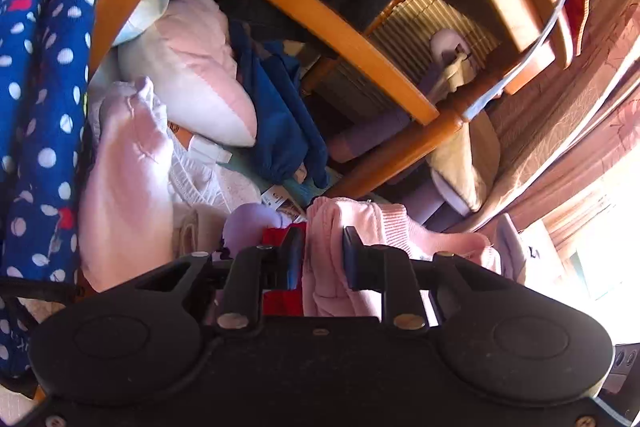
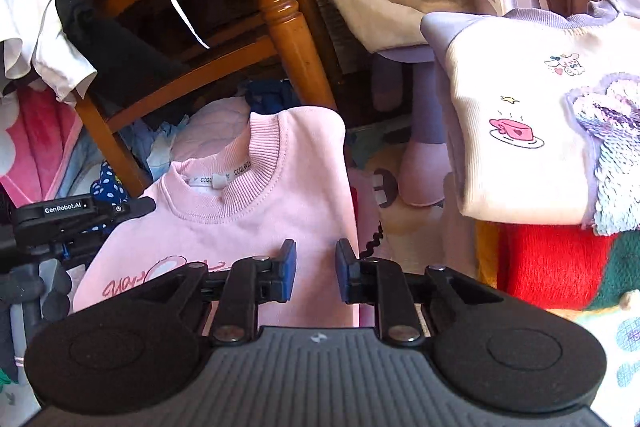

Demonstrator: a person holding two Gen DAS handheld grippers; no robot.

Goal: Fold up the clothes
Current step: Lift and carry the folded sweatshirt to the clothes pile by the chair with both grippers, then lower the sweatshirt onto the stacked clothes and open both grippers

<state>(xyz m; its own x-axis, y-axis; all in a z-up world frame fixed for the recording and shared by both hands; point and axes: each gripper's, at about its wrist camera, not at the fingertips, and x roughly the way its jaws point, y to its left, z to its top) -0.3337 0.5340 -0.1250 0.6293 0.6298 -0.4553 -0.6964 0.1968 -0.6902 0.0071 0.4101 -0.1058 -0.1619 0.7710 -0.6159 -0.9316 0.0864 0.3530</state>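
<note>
Left gripper (image 1: 318, 253): closest to the lens in the left view; its two dark fingers stand at a narrow gap with a bunched fold of pink cloth pinched between them.
Right gripper (image 2: 316, 269): fingers parted at a narrow gap above the lower right part of the pink sweatshirt; the pads hold nothing that can be seen.
Pink sweatshirt (image 2: 240, 223): lies front up in the right view, ribbed collar toward the chair, white neck label showing, red script printed on the chest; the same pink cloth (image 1: 344, 259) is the piece in the left grip.
Cream sweatshirt (image 2: 532, 131): folded, purple collar and sleeve, teacup print and a sequin patch; it rests on top of a red knit (image 2: 552, 263).
Wooden chair (image 2: 280, 15): stands behind the pink sweatshirt, dark and white clothes draped over its seat.
Blue dotted cloth (image 1: 40, 107): runs along the left edge of the left view.
Pale pink cushion (image 1: 200, 75): lies under the chair rails, beside a dark blue garment (image 1: 280, 115).
</note>
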